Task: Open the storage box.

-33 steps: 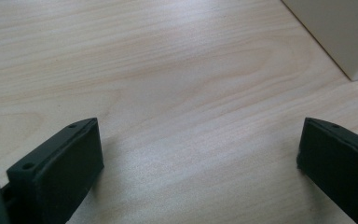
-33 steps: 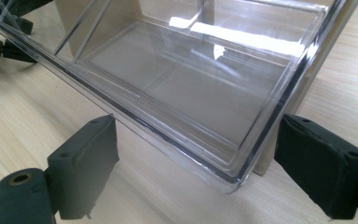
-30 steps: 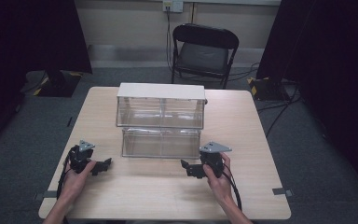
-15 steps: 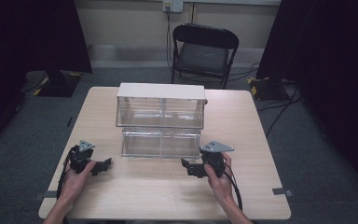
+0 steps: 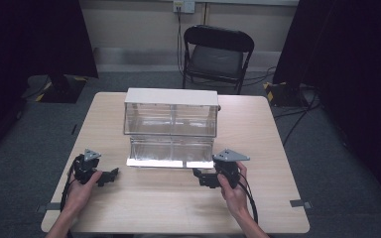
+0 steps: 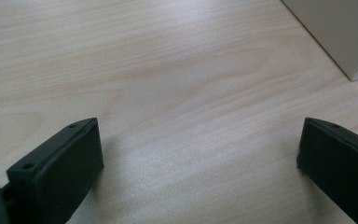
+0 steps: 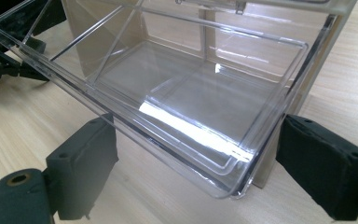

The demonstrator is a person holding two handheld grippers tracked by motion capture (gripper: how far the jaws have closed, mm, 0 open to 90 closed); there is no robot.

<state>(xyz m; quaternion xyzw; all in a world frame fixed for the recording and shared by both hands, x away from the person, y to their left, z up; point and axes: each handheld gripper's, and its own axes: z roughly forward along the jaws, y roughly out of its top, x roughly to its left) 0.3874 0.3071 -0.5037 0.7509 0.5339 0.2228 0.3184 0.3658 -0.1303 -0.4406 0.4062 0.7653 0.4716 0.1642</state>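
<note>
A clear plastic drawer cabinet [image 5: 171, 113] with a white top stands mid-table. Its lower drawer [image 5: 171, 151] is pulled out toward the person. In the right gripper view that clear drawer [image 7: 191, 100] is empty and sits just beyond the jaws. My left gripper [image 5: 110, 175] rests on the table at the front left, open, with bare wood between its jaws [image 6: 198, 158]. A white corner of the cabinet [image 6: 335, 32] lies to its upper right. My right gripper [image 5: 201, 176] is at the front right, near the drawer's right corner, open [image 7: 193, 168] and holding nothing.
The light wooden table [image 5: 258, 198] has free surface in front of the drawer and on both sides. A black folding chair [image 5: 217, 54] stands behind the table. Cables trail from both grippers toward the front edge.
</note>
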